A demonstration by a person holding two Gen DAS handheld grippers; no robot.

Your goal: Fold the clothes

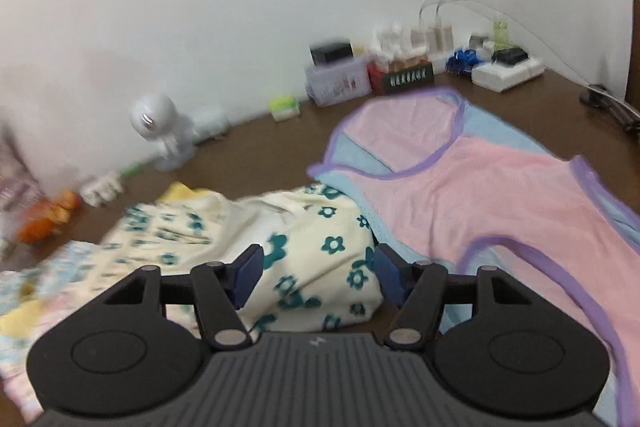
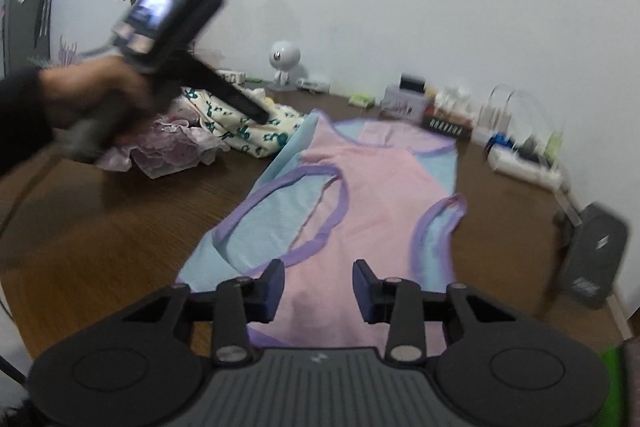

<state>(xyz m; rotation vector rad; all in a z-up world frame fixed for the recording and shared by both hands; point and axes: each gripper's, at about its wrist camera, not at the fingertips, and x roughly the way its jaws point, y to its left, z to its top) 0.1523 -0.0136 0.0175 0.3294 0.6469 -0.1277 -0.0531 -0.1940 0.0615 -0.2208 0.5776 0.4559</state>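
Note:
A sleeveless top [image 1: 480, 195] [image 2: 372, 195], pink and light blue with purple trim, lies spread flat on the brown table [image 2: 100, 227]. To its left sits a crumpled cream garment with teal flowers [image 1: 328, 247] [image 2: 240, 131]. My left gripper [image 1: 318, 267] stands open just above the floral garment, nothing pressed between its pads. In the right wrist view a hand [image 2: 92, 99] holds that left gripper [image 2: 256, 115] over the floral heap. My right gripper [image 2: 318, 283] is open over the near end of the pink top, its pads apart from the cloth.
A heap of lacy pink clothing [image 2: 168, 147] lies left of the floral garment. Along the wall stand a white robot figure [image 1: 156, 123] [image 2: 284, 59], small boxes [image 1: 340, 79] and a white power strip [image 1: 508, 71]. A dark grey device [image 2: 596, 255] sits at the table's right edge.

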